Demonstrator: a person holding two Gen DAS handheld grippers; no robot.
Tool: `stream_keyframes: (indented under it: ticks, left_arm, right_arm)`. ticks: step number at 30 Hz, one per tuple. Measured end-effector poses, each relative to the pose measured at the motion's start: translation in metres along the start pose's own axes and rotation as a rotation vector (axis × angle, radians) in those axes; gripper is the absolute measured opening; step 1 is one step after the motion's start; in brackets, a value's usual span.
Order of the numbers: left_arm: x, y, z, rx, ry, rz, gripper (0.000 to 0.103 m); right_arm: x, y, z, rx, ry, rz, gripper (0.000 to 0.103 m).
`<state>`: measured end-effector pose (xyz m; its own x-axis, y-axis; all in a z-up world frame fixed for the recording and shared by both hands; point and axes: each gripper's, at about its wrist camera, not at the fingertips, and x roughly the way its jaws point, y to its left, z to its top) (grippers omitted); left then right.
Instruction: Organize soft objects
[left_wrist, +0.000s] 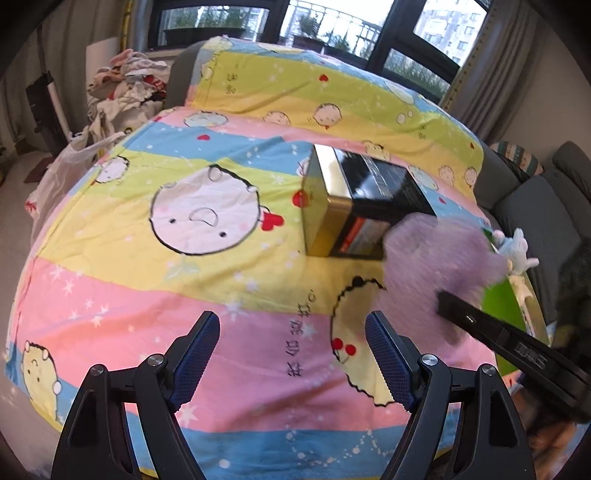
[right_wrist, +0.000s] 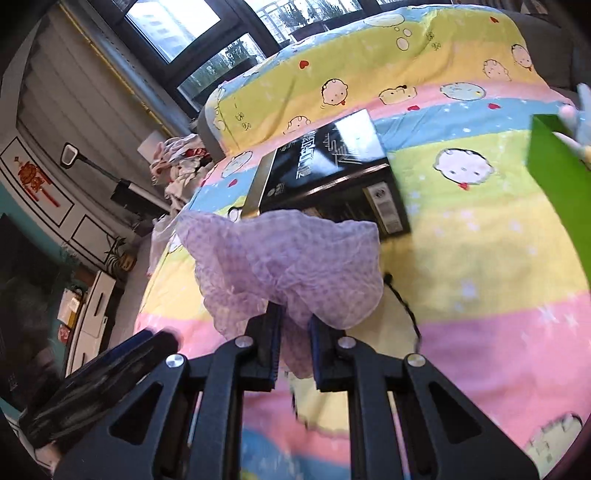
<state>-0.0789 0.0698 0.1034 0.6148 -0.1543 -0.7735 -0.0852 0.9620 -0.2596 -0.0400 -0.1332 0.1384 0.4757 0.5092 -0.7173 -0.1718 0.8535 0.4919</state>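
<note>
A crumpled lilac cloth (right_wrist: 291, 262) is pinched between the blue pads of my right gripper (right_wrist: 295, 325), which is shut on it; the cloth bunches up above the bedspread in front of a black and gold box (right_wrist: 325, 173). In the left wrist view the same lilac cloth (left_wrist: 439, 258) appears blurred at the right, with the right gripper's black arm (left_wrist: 509, 343) beneath it. My left gripper (left_wrist: 291, 332) stands open over the cartoon-print bedspread (left_wrist: 184, 258), nothing between its fingers. A pale blue plush toy (left_wrist: 517, 247) sits beside a green box (left_wrist: 502, 302).
The black and gold box (left_wrist: 354, 206) lies on the bedspread's middle. A pile of clothes (left_wrist: 125, 85) and a white bag (left_wrist: 70, 158) lie at the left beyond the bed. A grey sofa (left_wrist: 546, 206) stands at the right. The green box (right_wrist: 561, 192) edges the right.
</note>
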Motion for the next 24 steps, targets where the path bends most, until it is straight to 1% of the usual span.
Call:
stream_keyframes:
  ticks: [2,3,4,5,7,8,9,10,11,12,13,14,15,16,18,21,24]
  left_arm:
    - [0.003,-0.006,-0.003,0.01,0.016,-0.016,0.082]
    - [0.005,-0.01,-0.006,0.017,0.024,-0.022,0.082]
    - [0.007,-0.013,-0.007,0.024,0.032,-0.025,0.082]
    - [0.009,-0.017,-0.009,0.033,0.04,-0.031,0.082]
    - [0.015,-0.026,-0.014,0.049,0.062,-0.046,0.082]
    - [0.018,-0.029,-0.016,0.054,0.072,-0.053,0.082]
    - [0.021,-0.034,-0.019,0.062,0.085,-0.063,0.082]
    - [0.024,-0.038,-0.021,0.069,0.099,-0.071,0.082]
    - [0.027,-0.041,-0.024,0.074,0.109,-0.077,0.082]
    - [0.029,-0.044,-0.026,0.078,0.118,-0.082,0.082]
    - [0.031,-0.047,-0.028,0.082,0.128,-0.086,0.082]
    - [0.033,-0.05,-0.031,0.086,0.136,-0.09,0.082]
    - [0.035,-0.052,-0.032,0.089,0.142,-0.095,0.082]
    - [0.037,-0.055,-0.034,0.093,0.146,-0.106,0.082]
    - [0.04,-0.06,-0.036,0.095,0.153,-0.119,0.082]
    - [0.044,-0.068,-0.038,0.094,0.163,-0.154,0.082]
    - [0.049,-0.078,-0.041,0.104,0.166,-0.203,0.082]
  right_arm:
    - [-0.01,-0.006,-0.006,0.023,0.029,-0.006,0.014]
    - [-0.014,-0.011,-0.01,0.045,0.045,0.003,0.016]
    - [-0.018,-0.018,-0.014,0.077,0.08,0.007,0.016]
    - [-0.017,-0.022,-0.017,0.094,0.097,0.002,0.017]
    - [-0.017,-0.031,-0.022,0.112,0.12,-0.038,0.018]
    - [-0.016,-0.033,-0.024,0.106,0.126,-0.067,0.022]
    - [-0.015,-0.037,-0.026,0.108,0.133,-0.104,0.03]
    - [-0.012,-0.042,-0.027,0.118,0.141,-0.142,0.035]
    - [-0.01,-0.046,-0.027,0.126,0.147,-0.167,0.046]
    - [-0.01,-0.05,-0.028,0.136,0.144,-0.188,0.056]
    - [-0.013,-0.055,-0.028,0.141,0.137,-0.192,0.06]
    - [-0.015,-0.058,-0.028,0.144,0.131,-0.2,0.069]
    - [-0.018,-0.06,-0.027,0.141,0.123,-0.21,0.074]
    - [-0.021,-0.061,-0.025,0.136,0.113,-0.214,0.076]
    - [-0.027,-0.063,-0.022,0.115,0.089,-0.219,0.083]
    - [-0.032,-0.068,-0.016,0.103,0.061,-0.218,0.088]
    - [-0.032,-0.077,-0.011,0.102,0.041,-0.183,0.09]
